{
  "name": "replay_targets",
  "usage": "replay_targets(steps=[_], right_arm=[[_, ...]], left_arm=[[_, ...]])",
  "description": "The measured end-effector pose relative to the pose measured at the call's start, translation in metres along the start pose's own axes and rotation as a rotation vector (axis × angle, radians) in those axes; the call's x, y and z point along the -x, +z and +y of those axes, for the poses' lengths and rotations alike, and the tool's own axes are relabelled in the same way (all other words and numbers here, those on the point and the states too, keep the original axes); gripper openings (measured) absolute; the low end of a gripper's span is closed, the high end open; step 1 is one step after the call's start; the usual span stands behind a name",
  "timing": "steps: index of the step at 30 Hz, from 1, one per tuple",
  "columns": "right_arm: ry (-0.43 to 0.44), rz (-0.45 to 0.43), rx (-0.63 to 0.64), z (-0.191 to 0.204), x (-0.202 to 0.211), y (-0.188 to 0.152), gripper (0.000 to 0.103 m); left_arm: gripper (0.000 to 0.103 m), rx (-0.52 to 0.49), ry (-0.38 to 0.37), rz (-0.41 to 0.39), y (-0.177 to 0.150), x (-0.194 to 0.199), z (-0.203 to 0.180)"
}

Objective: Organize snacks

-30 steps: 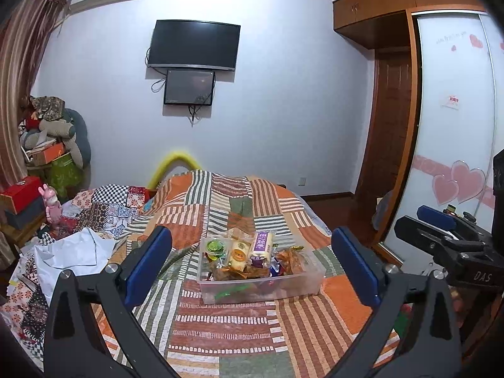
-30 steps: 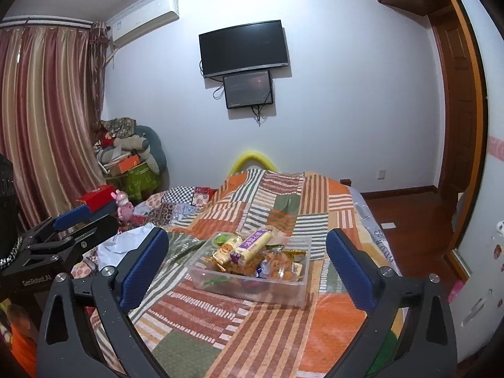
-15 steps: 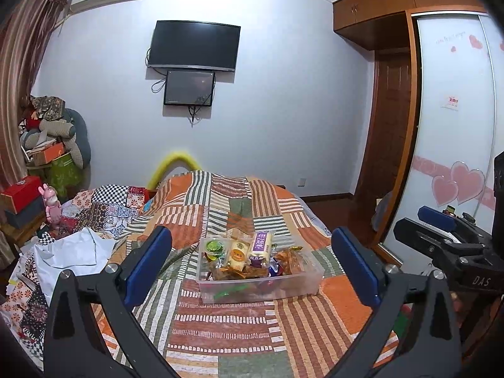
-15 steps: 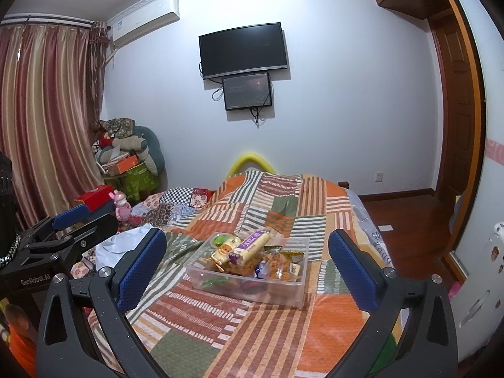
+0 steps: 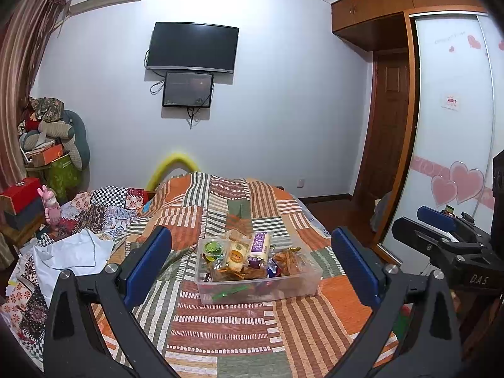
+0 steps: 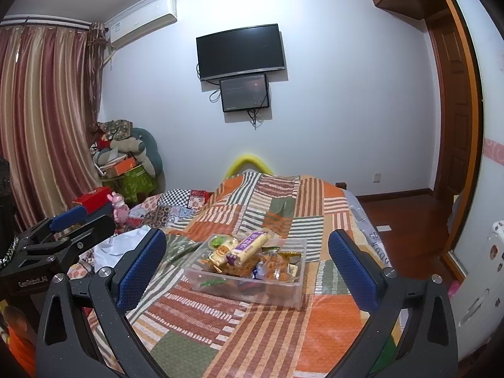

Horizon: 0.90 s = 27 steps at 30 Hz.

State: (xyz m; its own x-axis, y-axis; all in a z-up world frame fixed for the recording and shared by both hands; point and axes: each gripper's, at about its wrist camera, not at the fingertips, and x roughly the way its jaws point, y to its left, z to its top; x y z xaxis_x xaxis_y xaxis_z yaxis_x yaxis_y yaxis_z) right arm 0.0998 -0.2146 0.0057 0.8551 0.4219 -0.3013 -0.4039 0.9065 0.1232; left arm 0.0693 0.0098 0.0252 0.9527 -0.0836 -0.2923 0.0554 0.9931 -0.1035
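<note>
A clear plastic box (image 5: 293, 289) of several mixed snacks stands on the bed's patchwork quilt (image 5: 226, 330); it also shows in the right wrist view (image 6: 283, 293). On top lie a purple-labelled white packet (image 5: 260, 245), a cream packet (image 5: 236, 253) and a green-lidded cup (image 5: 213, 248). My left gripper (image 5: 252, 264) is open and empty, held above the near quilt, short of the box. My right gripper (image 6: 247, 267) is open and empty, likewise short of the box. Each gripper shows at the edge of the other's view.
A white cloth (image 5: 72, 252) and rumpled patterned bedding (image 5: 104, 208) lie at the bed's left. A pink toy (image 5: 50, 204), red box (image 5: 19, 193) and piled cushions (image 5: 50, 135) stand left. A wardrobe (image 5: 453, 126) and wooden door (image 5: 387, 132) are right.
Both grippers have drifted slightly; the box sits a little lower and nearer in the right wrist view. Nothing was grasped or moved.
</note>
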Motion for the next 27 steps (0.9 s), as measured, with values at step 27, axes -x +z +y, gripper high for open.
replay_targets(steps=[27], right_arm=[[-0.011, 0.003, -0.003, -0.0048, -0.0002, 0.0007, 0.103]], left_arm=[[0.103, 0.004, -0.008, -0.004, 0.0001, 0.0003, 0.0000]])
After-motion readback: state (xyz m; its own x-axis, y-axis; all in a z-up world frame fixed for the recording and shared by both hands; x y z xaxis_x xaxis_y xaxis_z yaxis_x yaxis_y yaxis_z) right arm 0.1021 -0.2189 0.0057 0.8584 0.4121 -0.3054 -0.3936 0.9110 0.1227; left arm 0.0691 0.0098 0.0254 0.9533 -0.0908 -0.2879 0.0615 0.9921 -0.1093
